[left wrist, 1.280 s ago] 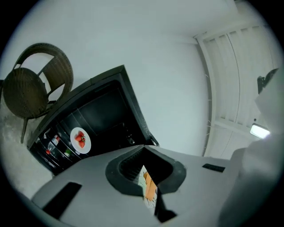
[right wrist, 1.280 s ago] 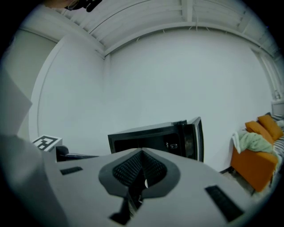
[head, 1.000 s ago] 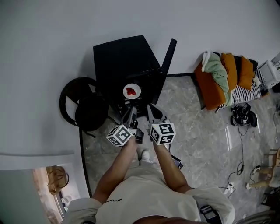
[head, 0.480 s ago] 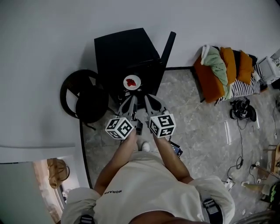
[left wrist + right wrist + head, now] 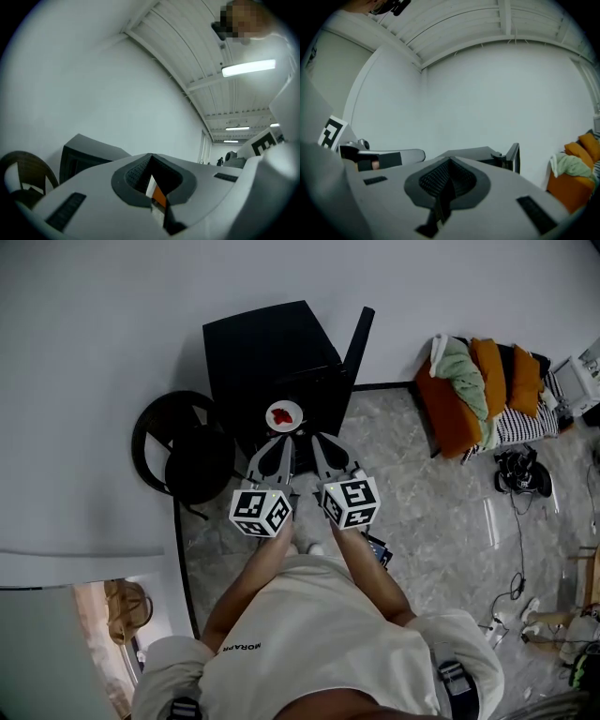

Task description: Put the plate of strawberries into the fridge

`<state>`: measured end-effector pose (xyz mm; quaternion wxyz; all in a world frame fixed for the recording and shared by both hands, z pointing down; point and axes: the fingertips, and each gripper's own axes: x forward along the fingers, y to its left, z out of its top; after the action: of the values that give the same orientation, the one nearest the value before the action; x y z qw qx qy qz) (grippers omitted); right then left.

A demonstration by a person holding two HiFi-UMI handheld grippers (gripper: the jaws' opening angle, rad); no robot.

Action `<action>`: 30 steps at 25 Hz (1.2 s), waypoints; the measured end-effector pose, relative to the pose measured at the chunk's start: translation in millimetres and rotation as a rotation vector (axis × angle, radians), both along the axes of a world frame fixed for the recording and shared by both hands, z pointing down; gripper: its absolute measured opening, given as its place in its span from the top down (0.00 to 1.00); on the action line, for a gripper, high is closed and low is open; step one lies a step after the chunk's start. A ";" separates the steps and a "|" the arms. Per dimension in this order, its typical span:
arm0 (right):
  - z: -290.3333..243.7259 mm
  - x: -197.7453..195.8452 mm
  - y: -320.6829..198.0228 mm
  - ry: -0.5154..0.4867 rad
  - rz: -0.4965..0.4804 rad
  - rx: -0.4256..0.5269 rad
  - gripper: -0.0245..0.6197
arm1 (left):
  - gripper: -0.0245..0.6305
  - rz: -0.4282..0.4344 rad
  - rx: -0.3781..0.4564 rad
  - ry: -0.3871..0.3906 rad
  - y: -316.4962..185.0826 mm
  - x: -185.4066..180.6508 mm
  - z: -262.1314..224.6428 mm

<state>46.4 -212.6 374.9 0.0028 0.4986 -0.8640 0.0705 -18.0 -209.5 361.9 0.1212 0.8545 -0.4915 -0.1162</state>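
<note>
A white plate of red strawberries (image 5: 284,415) rests at the open front of the black fridge (image 5: 267,348), whose door (image 5: 360,341) stands open to the right. My left gripper (image 5: 278,442) and right gripper (image 5: 318,441) sit side by side just short of the plate, not touching it. Both are tilted upward. In the left gripper view the jaws (image 5: 150,165) are shut with nothing between them, and the fridge (image 5: 86,150) shows beyond. The right gripper (image 5: 449,165) is shut too, with the fridge (image 5: 471,153) and its door (image 5: 514,160) ahead. Neither gripper view shows the plate.
A black round chair (image 5: 178,457) stands left of the fridge against the white wall. An orange couch with cushions and clothes (image 5: 473,395) is at the right, with black shoes (image 5: 520,482) and cables on the marble floor (image 5: 422,512).
The plate sits deeper at the fridge front than one second ago. Both grippers have tilted upward and stay just behind it. Little differs from half a second ago.
</note>
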 end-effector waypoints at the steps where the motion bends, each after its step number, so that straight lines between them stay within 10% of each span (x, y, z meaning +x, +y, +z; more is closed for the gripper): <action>1: -1.9 0.1 -0.6 0.002 0.000 0.007 0.94 | 0.96 -0.003 0.012 -0.032 -0.2 0.7 -1.8; 15: -17.0 -10.3 1.4 0.034 -0.025 0.053 0.94 | 0.96 -0.046 0.102 -0.290 3.8 0.0 -13.3; 30: -19.0 -12.6 1.1 0.057 -0.050 0.098 0.94 | 0.96 -0.026 0.108 -0.314 2.1 8.7 -10.8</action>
<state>33.8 -211.5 355.9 0.0049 0.4780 -0.8783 0.0135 -9.4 -207.4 351.1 -0.0050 0.8609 -0.5086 -0.0090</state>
